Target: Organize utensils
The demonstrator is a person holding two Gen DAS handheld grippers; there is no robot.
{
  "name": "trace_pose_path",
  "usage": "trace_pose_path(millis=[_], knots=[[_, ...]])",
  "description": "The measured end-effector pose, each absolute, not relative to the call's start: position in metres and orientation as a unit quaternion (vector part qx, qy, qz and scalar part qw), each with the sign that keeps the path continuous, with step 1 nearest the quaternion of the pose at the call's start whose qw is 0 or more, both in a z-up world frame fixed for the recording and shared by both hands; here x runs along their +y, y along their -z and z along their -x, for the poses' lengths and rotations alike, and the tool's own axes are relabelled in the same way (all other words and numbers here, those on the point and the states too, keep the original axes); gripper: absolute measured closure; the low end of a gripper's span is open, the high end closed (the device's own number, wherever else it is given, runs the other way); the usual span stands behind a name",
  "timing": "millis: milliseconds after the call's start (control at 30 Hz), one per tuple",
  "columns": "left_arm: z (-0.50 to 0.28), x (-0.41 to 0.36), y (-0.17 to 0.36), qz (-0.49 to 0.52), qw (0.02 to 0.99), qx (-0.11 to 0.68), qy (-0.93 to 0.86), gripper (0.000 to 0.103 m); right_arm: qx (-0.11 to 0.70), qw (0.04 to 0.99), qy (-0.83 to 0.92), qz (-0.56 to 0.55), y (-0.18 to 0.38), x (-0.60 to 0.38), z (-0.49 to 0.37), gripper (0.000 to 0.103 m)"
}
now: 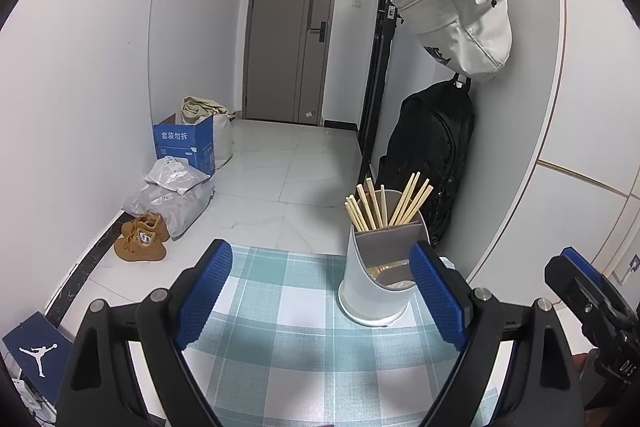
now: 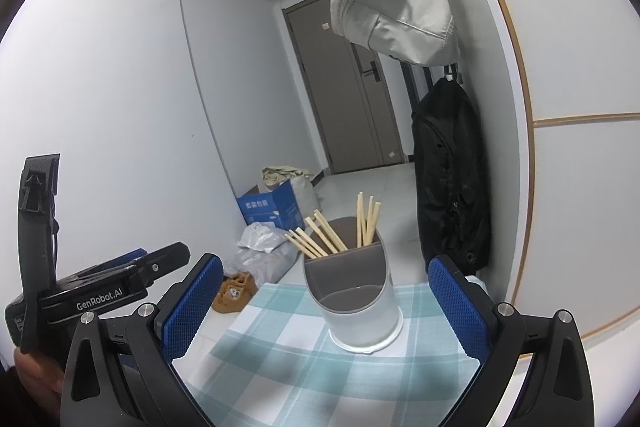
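White walls and pale floor tiles frame a hallway that ends at a grey door [image 1: 290, 39]. On the right wall a cream bag [image 1: 460, 23] hangs above a black backpack [image 1: 432, 155]. Along the left wall on the floor lie a blue carton [image 1: 184, 145], grey plastic parcels [image 1: 172, 195] and a pair of tan shoes [image 1: 140, 237].

A teal-and-white checked cloth [image 1: 288, 307] covers the surface in the foreground. Near its far right corner stands the white utensil holder [image 1: 370, 291], upright, with a grey divider inside. The wooden chopsticks [image 1: 384, 205] sit in its rear compartments, leaning in two loose bunches; the low front compartment shows something pale in the left wrist view, too unclear to name.

The left gripper [image 1: 320, 291] hovers level above the cloth, pointing down the hallway, its jaws spread wide with nothing between them; the holder stands just inside the right blue pad [image 1: 438, 297]. The right gripper [image 2: 326, 307] is held likewise, a little to the right and tilted, jaws wide apart and empty, with the holder framed between its pads but untouched. Each gripper shows at the edge of the other's view, side by side. Part of a hand [image 2: 38, 375] grips the left tool's body at the lower left of the right wrist view.
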State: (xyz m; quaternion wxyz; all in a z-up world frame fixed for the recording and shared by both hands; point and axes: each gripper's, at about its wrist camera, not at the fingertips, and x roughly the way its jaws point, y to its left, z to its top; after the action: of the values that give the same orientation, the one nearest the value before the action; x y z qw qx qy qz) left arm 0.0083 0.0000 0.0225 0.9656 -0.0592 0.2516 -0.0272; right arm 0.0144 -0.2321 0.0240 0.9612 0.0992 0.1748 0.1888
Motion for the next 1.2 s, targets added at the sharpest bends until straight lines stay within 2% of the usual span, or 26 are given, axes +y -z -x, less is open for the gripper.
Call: trace_pose_path(millis=[1200], knots=[[-0.0102, -0.0074, -0.0194, 0.047, 0.966, 0.253, 0.019, 0.016, 0.176, 0.960, -0.190, -0.104, -0.0223, -0.2324, -0.0154, 0.000]])
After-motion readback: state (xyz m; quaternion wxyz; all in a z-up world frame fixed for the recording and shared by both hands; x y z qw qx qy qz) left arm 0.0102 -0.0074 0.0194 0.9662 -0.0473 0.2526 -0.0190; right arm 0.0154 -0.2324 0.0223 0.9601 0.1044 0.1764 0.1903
